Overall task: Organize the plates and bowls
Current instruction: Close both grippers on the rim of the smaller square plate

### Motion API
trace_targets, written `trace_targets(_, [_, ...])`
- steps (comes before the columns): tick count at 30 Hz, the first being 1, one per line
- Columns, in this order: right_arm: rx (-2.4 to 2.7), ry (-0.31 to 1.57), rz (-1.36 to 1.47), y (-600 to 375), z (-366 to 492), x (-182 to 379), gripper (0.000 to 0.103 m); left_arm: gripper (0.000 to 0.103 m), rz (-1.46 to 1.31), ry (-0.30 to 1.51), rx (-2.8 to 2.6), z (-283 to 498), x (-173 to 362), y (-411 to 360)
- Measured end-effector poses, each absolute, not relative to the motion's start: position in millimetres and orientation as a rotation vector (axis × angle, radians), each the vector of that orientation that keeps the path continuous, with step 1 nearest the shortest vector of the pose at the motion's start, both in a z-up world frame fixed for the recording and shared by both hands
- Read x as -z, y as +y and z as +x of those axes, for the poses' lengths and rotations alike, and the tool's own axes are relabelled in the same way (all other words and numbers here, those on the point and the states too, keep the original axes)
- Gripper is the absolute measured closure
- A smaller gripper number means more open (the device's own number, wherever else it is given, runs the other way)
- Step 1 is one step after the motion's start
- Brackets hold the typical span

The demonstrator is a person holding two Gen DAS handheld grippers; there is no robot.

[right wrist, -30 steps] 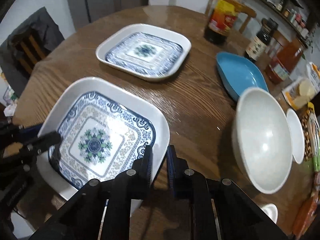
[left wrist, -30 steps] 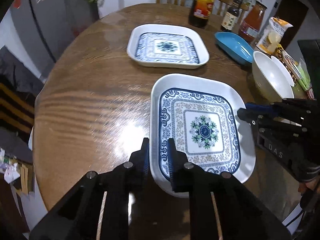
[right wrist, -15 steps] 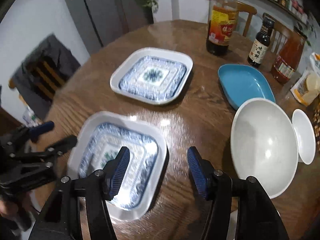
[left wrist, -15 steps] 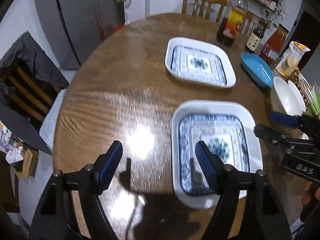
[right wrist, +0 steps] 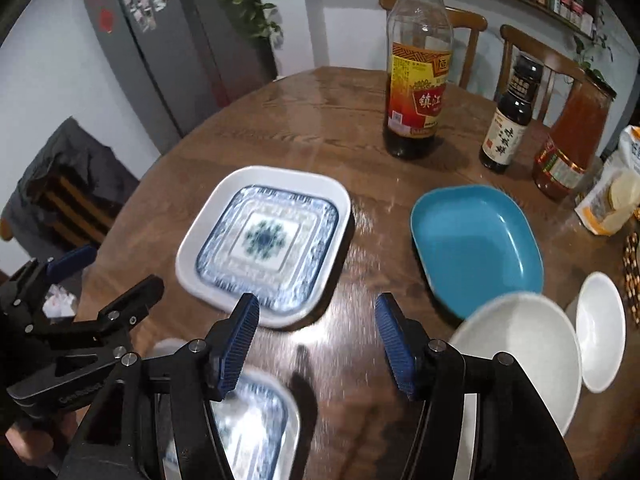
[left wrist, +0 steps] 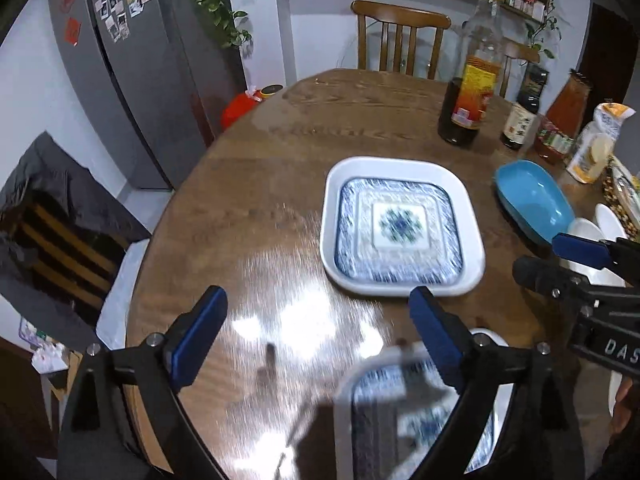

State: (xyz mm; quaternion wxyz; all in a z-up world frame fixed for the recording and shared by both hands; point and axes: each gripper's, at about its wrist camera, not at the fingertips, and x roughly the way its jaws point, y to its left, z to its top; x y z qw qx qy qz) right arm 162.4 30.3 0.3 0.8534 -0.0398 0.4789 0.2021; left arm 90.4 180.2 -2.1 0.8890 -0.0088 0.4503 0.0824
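Observation:
Two white square plates with blue patterns lie on the round wooden table (left wrist: 248, 168). The far plate (left wrist: 400, 226) also shows in the right wrist view (right wrist: 266, 238). The near plate (left wrist: 400, 420) lies below my grippers, partly hidden, and shows blurred in the right wrist view (right wrist: 256, 424). A blue dish (right wrist: 476, 246), a large white bowl (right wrist: 524, 352) and a small white bowl (right wrist: 602, 330) sit at the right. My left gripper (left wrist: 316, 332) is open and empty above the table. My right gripper (right wrist: 316, 344) is open and empty too.
A tall vinegar bottle (right wrist: 418, 76), a dark sauce bottle (right wrist: 508, 120), a red sauce jar (right wrist: 568, 144) and a snack bag (right wrist: 616, 192) stand at the table's far right. Wooden chairs (left wrist: 400, 36) stand behind it. A grey fridge (left wrist: 132, 60) is at the left.
Both grippers were shut on the near plate's rim a second ago. They let go, opened wide, and rose and tilted up, so the near plate slid to the bottom of both views.

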Motion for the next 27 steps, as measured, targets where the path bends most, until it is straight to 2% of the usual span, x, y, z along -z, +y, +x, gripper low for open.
trace_targets(9, [-0.348,1.070,-0.096,52,205,25,0.042,0.011,0.023,0.978,-0.179,154,23,192])
trace_targets(22, [-0.313,1.120,-0.149,61,221,46,0.042,0.012,-0.003,1.025,-0.138,169,44,200])
trace_targets(27, [-0.308,1.134,-0.145,63,225,56,0.042,0.022,-0.020,1.040,-0.128,173,51,200])
